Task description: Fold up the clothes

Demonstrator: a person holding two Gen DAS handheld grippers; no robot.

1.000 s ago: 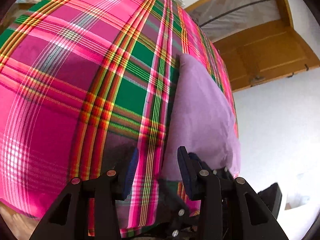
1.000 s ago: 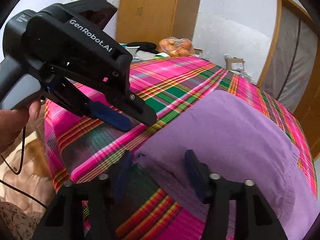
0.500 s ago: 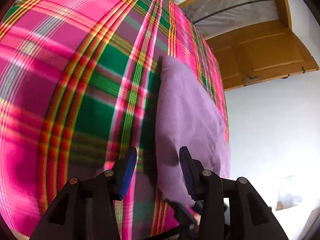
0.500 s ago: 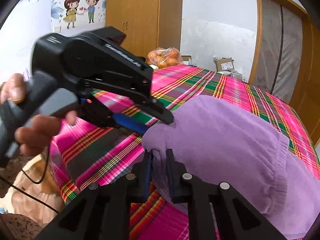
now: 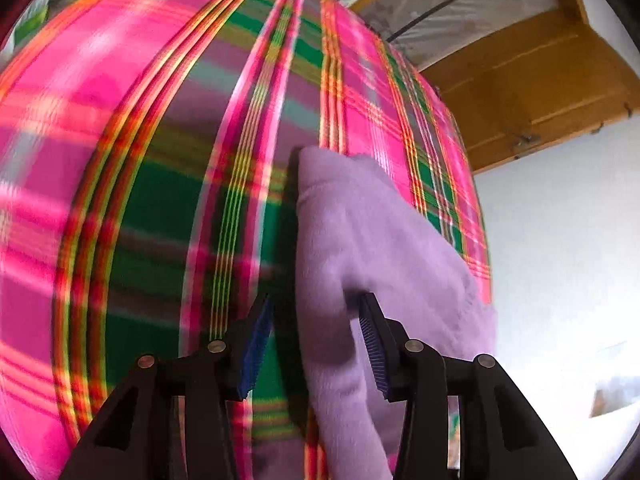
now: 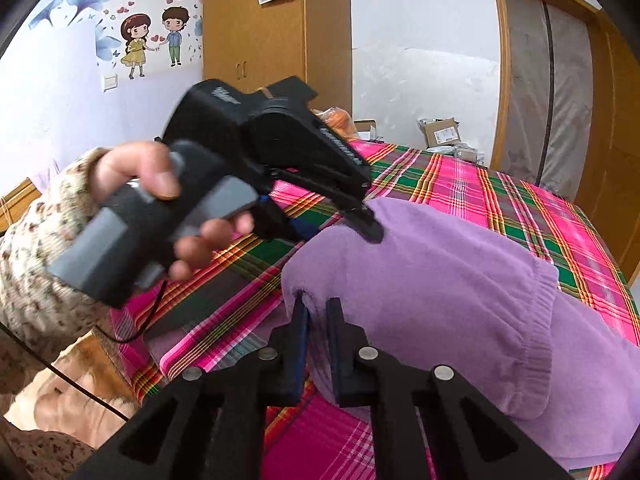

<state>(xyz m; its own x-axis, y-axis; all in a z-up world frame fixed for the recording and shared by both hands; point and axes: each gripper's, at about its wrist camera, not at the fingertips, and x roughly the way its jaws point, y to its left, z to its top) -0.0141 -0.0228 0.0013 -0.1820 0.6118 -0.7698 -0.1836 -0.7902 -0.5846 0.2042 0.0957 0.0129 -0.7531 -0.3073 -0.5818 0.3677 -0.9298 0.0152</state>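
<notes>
Your left hand-held gripper [image 5: 316, 344] stood wide open, its jaws straddling the near-left corner of the purple garment [image 6: 440, 272]; one pad pressed into the fleece without pinching it. The garment lay on the plaid cloth [image 6: 532, 208] covering the bed, and looked soft, light and limp, so any held edge would have sagged and trailed. To the right of that corner, your right hand-held gripper [image 6: 318, 312] was nearly closed on a small fold of the garment's near edge. The ribbed hem looked the firmest place to grip.
</notes>
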